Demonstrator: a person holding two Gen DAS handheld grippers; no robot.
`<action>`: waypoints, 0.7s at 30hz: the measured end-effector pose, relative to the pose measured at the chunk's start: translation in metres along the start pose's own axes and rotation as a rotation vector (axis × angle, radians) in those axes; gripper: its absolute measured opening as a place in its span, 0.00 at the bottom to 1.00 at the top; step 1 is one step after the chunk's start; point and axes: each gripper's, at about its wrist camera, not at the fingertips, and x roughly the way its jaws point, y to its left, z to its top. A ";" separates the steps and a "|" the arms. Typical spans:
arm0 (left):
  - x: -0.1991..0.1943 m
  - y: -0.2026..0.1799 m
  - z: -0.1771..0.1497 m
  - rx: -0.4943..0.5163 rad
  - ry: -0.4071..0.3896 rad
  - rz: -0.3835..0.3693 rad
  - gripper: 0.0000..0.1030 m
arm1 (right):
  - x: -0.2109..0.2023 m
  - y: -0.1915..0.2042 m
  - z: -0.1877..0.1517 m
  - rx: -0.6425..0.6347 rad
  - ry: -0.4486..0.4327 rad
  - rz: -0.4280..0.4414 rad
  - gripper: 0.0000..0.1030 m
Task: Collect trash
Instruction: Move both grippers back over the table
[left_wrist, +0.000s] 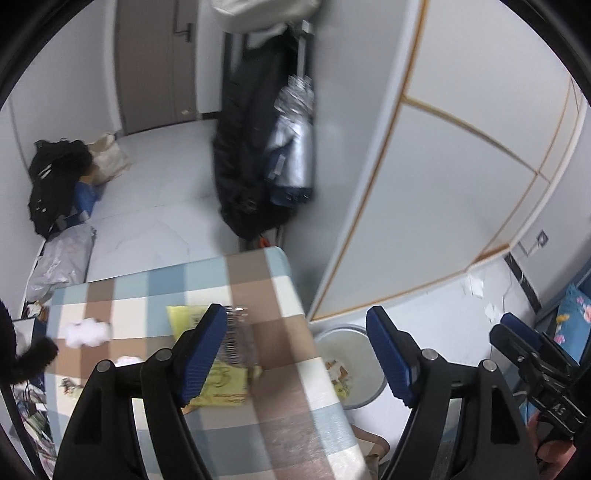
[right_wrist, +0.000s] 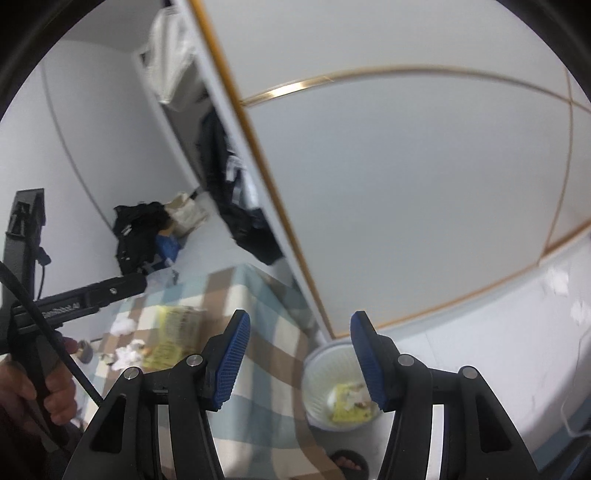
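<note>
Hovering with jaws spread and empty, the left gripper (left_wrist: 297, 354) and right gripper (right_wrist: 299, 360) seem between pickups. Below the left one lie a yellow wrapper (left_wrist: 221, 384) and tissue wads (left_wrist: 86, 332); the wastebasket (right_wrist: 317, 373) sits beneath the right. Next: descend, pinch.

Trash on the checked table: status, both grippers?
Left gripper open, empty. Right gripper open, empty. Yellow wrapper and white tissue on the checked table; bin beside it holds scraps. Nothing blocking.
</note>
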 end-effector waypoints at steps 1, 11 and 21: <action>-0.005 0.005 0.001 -0.009 -0.009 0.004 0.75 | -0.004 0.009 0.004 -0.007 -0.009 0.016 0.56; -0.056 0.057 -0.006 -0.066 -0.098 0.070 0.82 | -0.017 0.094 0.009 -0.071 -0.052 0.117 0.67; -0.077 0.131 -0.028 -0.144 -0.098 0.108 0.87 | -0.005 0.160 -0.013 -0.141 -0.001 0.134 0.81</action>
